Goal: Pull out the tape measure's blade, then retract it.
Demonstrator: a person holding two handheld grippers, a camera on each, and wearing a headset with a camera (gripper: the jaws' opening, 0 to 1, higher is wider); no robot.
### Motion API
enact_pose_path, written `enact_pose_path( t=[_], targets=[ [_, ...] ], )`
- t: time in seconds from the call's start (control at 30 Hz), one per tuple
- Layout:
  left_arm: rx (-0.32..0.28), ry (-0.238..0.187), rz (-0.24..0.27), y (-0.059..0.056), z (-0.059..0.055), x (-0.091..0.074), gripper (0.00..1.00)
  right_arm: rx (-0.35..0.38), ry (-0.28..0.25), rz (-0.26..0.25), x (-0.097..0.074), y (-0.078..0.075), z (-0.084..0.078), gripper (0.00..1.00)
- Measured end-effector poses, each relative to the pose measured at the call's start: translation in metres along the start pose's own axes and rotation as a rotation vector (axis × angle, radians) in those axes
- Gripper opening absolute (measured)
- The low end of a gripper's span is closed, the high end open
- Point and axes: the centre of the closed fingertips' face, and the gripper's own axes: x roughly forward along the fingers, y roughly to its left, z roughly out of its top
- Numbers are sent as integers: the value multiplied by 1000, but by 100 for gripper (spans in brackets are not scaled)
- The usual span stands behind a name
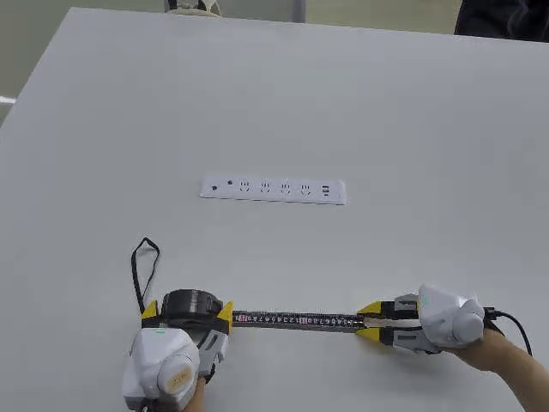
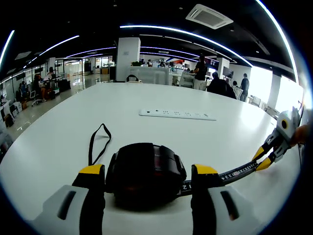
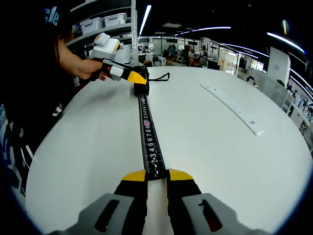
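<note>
A black tape measure [image 1: 192, 305] lies near the table's front edge, its black wrist strap [image 1: 141, 268] looped behind it. My left gripper [image 1: 187, 319] is shut on its case [image 2: 145, 171], yellow-tipped jaws on both sides. The dark blade [image 1: 296, 320] runs out to the right, flat just above the table. My right gripper [image 1: 370, 322] is shut on the blade's end [image 3: 155, 171]. In the right gripper view the blade [image 3: 148, 139] stretches away to the case [image 3: 141, 89] held by the left gripper [image 3: 133, 77].
A white power strip [image 1: 273, 189] lies across the middle of the white table [image 1: 274, 103], beyond the tape. A cable trails from the right gripper at the table's right edge. An office with desks and people lies behind.
</note>
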Motion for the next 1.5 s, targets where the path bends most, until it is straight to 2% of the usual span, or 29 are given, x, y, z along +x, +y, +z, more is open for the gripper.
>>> enact_pose_path(
  t=[0.07,0.17,0.33,0.43,0.57,0.67,1.03,1.27,1.5],
  targets=[
    [4,1,1,0,-2,0,68,1,1,0,0,0,0,13],
    [0,3,4,0,-1,-1,68,43,-1,8,0,0,-1,12],
    [-12,4,12,0,0,-1,67,34,8,13,0,2,-2,12],
    [-16,20,19,2,-4,0,66,31,9,12,0,2,-2,12],
    [-59,23,17,2,-6,0,65,24,11,13,-1,2,-3,12],
    [-44,24,22,1,-8,2,66,27,10,15,-1,2,-3,12],
    [-65,17,27,3,-7,-1,63,22,7,13,-2,2,-3,11],
    [-78,8,31,2,-6,-1,62,22,2,9,-2,4,3,11],
    [-71,8,27,4,-8,-1,63,22,0,16,2,5,5,11]
  ],
)
